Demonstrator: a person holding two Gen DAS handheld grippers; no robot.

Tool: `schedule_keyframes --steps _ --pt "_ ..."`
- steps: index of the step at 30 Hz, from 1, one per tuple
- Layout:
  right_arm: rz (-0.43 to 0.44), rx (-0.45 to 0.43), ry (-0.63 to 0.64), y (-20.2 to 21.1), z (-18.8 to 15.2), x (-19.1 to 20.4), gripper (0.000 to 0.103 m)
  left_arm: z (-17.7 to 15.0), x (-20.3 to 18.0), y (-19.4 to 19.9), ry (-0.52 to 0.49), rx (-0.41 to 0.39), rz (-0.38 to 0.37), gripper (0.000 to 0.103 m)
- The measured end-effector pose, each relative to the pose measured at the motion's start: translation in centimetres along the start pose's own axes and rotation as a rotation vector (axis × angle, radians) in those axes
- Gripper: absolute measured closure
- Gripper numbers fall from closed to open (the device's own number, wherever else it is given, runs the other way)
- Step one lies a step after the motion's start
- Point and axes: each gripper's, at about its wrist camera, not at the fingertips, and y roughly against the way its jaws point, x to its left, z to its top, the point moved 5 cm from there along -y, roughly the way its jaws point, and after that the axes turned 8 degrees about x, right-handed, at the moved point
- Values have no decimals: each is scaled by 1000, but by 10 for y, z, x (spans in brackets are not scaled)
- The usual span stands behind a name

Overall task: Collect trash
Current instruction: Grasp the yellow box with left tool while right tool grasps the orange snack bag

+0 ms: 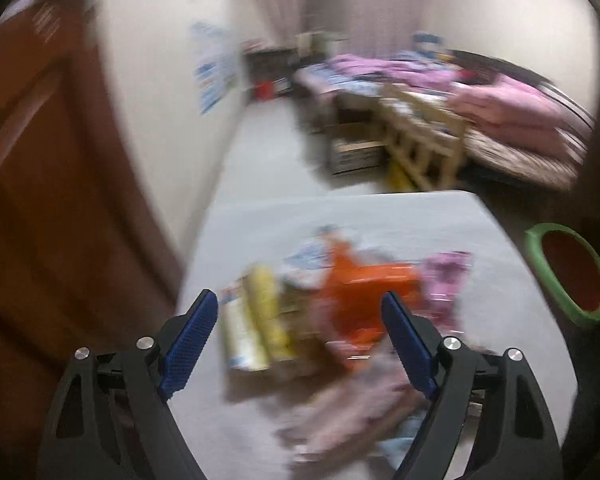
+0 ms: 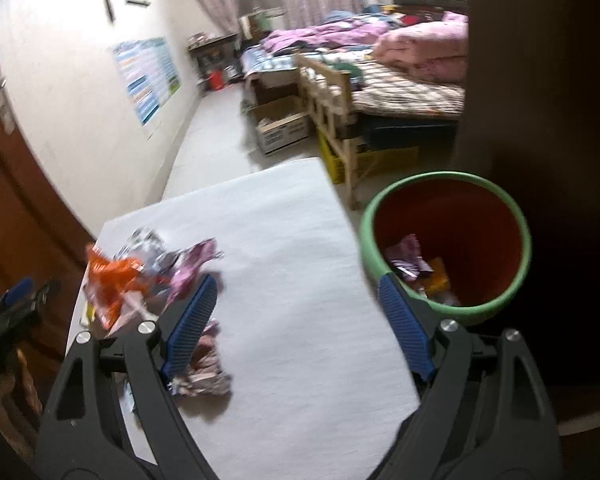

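We have both grippers spread wide with nothing between the fingers: the left gripper (image 1: 298, 304) hangs over the heap of wrappers (image 1: 328, 300), and the right gripper (image 2: 296, 288) sits above bare table (image 2: 292, 220) next to the bin (image 2: 446, 240).

The trash is a loose pile of snack wrappers at the table's left end, an orange packet (image 2: 114, 280) and a pink one (image 2: 194, 260) among them, with a crumpled pinkish wrapper (image 2: 204, 376) lying apart, nearer us. These look light, thin and crinkly, probably slick film that slides and springs back, so we would pinch a raised crease or a bunched edge rather than a flat face, and take one piece at a time.

The left view is badly blurred but shows a yellow packet (image 1: 266, 300) the right view barely catches. Only the right view looks into the green-rimmed bin and shows wrappers already at its bottom, and it also catches the left gripper at its far left edge.
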Motion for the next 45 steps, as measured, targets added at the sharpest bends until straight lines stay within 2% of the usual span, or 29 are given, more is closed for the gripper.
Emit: schedule_keyframes --steps 4,11,12,13,14,15,16,18,21,24,29,33,37,39,41,42,44,45 --pt "11 28 47 -4 -6 25 22 -4 45 -38 113 90 -12 28" --pt "15 62 97 -3 -11 50 22 -16 55 -123 182 291 -85 28" --pt "13 65 111 -2 -11 55 22 -19 54 -127 194 301 -86 32" --pt "13 68 119 -2 -13 57 22 -23 53 -131 210 303 -98 51" --pt "15 74 130 -3 -13 61 22 -26 51 -133 213 307 -105 62" --pt "18 81 138 -5 -13 66 22 -28 50 -133 208 300 -102 63" --pt "21 87 145 -7 -12 70 22 -30 50 -129 202 286 -103 77" --pt "38 99 166 -12 -11 83 22 -32 50 -117 188 261 -108 81" --pt "84 120 187 -22 -2 101 22 -45 54 -92 179 225 -116 82" --pt "163 179 189 -42 7 125 21 -64 57 -70 184 233 -159 82" --pt "252 290 199 -88 14 177 19 -80 51 -61 144 235 -171 81" --pt "273 352 169 -118 14 201 17 -78 46 -62 126 219 -175 79" --pt "250 417 142 -146 11 217 16 -81 51 -68 149 232 -187 75" --pt "227 434 148 -156 11 221 16 -83 55 -73 163 240 -185 71" --pt "242 445 133 -163 10 223 17 -85 57 -76 167 246 -192 68" --pt "249 445 129 -163 10 223 20 -86 58 -77 169 245 -198 67" --pt "256 433 137 -161 9 221 51 -84 57 -79 172 244 -208 66" --pt "264 438 135 -162 8 221 51 -85 56 -79 174 245 -209 66"
